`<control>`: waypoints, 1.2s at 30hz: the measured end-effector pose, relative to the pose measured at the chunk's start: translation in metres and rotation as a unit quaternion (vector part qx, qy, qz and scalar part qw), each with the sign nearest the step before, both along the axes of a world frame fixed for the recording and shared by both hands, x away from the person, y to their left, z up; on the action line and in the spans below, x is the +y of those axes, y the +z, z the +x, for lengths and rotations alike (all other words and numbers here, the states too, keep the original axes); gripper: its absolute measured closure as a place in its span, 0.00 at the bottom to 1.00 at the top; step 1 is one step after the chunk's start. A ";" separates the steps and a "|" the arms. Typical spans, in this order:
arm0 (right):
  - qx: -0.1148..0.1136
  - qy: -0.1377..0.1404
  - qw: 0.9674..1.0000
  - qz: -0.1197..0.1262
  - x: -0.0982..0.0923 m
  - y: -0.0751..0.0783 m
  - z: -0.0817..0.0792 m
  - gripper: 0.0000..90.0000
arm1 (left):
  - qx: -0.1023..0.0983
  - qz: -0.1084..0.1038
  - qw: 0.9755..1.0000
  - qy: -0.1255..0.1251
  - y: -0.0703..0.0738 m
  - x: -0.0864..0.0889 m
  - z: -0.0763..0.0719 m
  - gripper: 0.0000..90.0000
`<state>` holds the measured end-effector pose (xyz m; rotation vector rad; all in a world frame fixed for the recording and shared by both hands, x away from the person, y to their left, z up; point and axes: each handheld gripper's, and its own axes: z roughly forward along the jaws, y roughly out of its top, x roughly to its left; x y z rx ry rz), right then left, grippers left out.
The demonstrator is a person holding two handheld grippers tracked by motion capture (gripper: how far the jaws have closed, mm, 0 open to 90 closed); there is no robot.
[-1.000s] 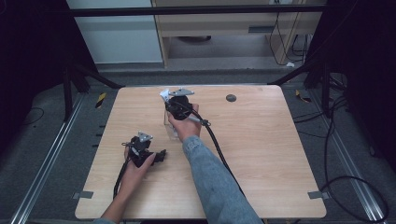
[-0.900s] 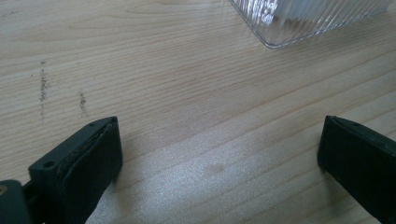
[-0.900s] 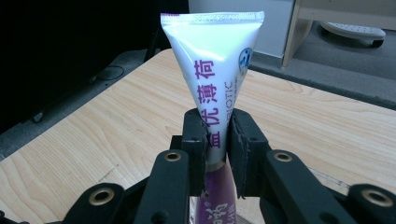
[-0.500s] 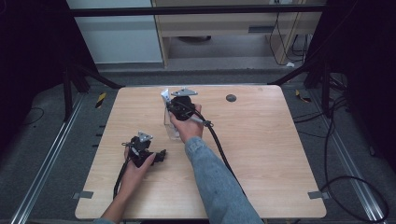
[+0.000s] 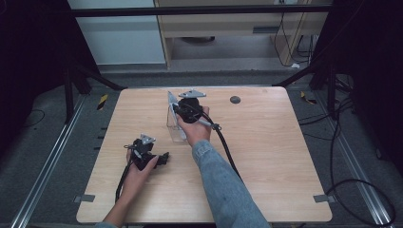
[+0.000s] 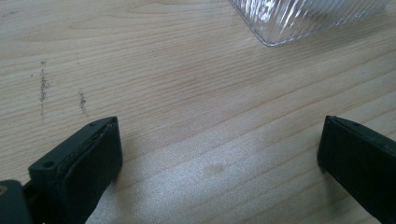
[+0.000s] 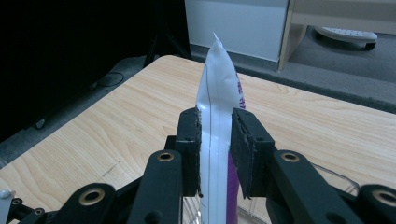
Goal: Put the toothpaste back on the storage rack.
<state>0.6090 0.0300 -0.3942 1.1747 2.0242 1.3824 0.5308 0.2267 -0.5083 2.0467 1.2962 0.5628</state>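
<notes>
Right gripper [image 5: 177, 110] is standing over the clear container [image 5: 175, 128] near the middle of the table's [image 5: 266, 161] far half, its jaws nearly together with an upright white and purple packet [image 7: 215, 135] between them. Its jaws have just been opening slightly; the left pad is touching the packet, while a thin gap seems to show at the right one. The right forearm in a denim sleeve [image 5: 223, 185] is reaching forward from the near edge, hand wrapped around the gripper body, cable trailing back. Left gripper [image 5: 164, 156] is resting low toward the near-left part of the table, held sideways and pointing toward the container, its jaws spread wide over bare wood with nothing between them.
</notes>
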 end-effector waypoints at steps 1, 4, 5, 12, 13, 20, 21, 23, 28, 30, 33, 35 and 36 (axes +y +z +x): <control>0.000 0.000 1.000 0.000 -0.001 0.000 0.000 0.81 | 0.000 -0.001 1.000 0.001 0.000 0.000 0.000 0.00; -0.002 0.000 1.000 0.000 -0.004 0.003 -0.001 0.81 | 0.000 -0.001 1.000 0.001 0.000 0.000 0.000 0.00; -0.002 -0.001 1.000 0.000 -0.005 0.004 -0.002 0.81 | 0.000 -0.001 1.000 0.001 0.000 0.000 0.000 0.00; -0.004 -0.004 1.000 -0.001 -0.015 0.011 -0.004 0.81 | 0.000 -0.001 1.000 0.001 0.000 0.000 0.000 0.00; -0.003 -0.005 1.000 -0.001 -0.017 0.012 -0.004 0.81 | 0.000 -0.001 1.000 0.001 0.000 0.000 0.000 0.00; -0.002 -0.009 1.000 -0.004 -0.029 0.016 -0.005 0.81 | 0.000 -0.001 1.000 0.001 0.000 0.000 0.000 0.00; -0.002 -0.011 1.000 -0.005 -0.030 0.016 -0.005 0.81 | 0.000 0.000 1.000 0.001 0.000 0.000 0.000 0.00; -0.001 -0.012 1.000 -0.008 -0.033 0.017 -0.005 0.81 | 0.000 0.000 1.000 0.001 0.000 0.000 0.000 0.00; 0.006 -0.013 1.000 -0.012 -0.039 0.019 -0.006 0.76 | 0.000 -0.001 1.000 0.001 0.000 0.000 0.000 0.00; 0.010 -0.012 1.000 -0.014 -0.042 0.019 -0.005 0.72 | 0.000 0.000 1.000 0.000 0.000 0.000 0.000 0.00; 0.015 -0.016 1.000 -0.008 -0.046 0.021 -0.004 0.63 | 0.000 0.000 1.000 0.000 0.000 0.000 0.000 0.00; 0.020 -0.017 1.000 -0.006 -0.049 0.021 -0.003 0.57 | 0.000 0.000 1.000 0.001 0.000 0.000 0.000 0.00; 0.021 -0.019 1.000 -0.004 -0.051 0.022 -0.002 0.54 | 0.000 0.000 1.000 0.001 0.000 0.000 0.000 0.00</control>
